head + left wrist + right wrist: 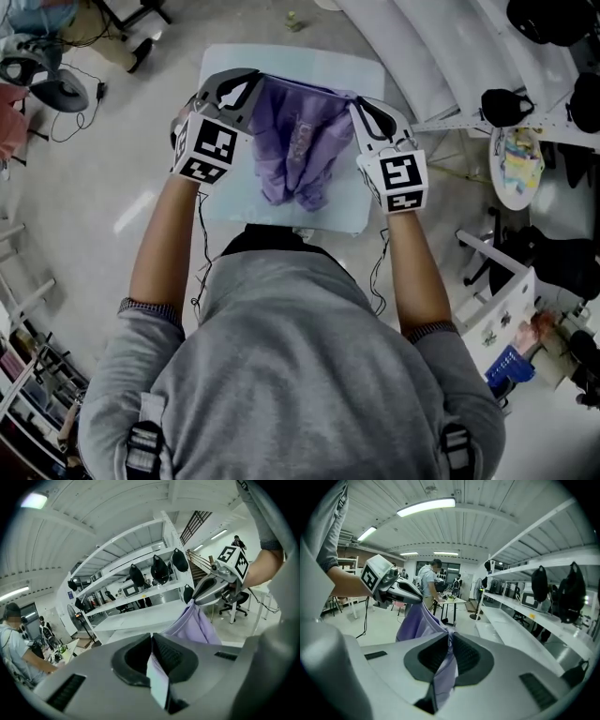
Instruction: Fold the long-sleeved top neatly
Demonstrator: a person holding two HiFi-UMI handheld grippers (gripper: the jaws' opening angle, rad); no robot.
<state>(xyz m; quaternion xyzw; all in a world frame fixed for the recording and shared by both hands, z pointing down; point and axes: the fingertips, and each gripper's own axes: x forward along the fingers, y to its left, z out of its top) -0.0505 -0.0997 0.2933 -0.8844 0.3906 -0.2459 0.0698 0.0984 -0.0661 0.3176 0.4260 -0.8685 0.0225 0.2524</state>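
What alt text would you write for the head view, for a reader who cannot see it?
Seen from above, a person in a grey sweatshirt holds a lilac long-sleeved fabric top by its upper edge, one end clamped in the left hand-held gripper and the other in the right hand-held gripper. It hangs bunched over a pale rectangular table.

Small pale table (300, 62), on grey floor (122, 159)

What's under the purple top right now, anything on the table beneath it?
Only the pale table shows beneath the purple top, held up by the left gripper and right gripper. The table's visible margins look bare; the patch behind the cloth is covered.
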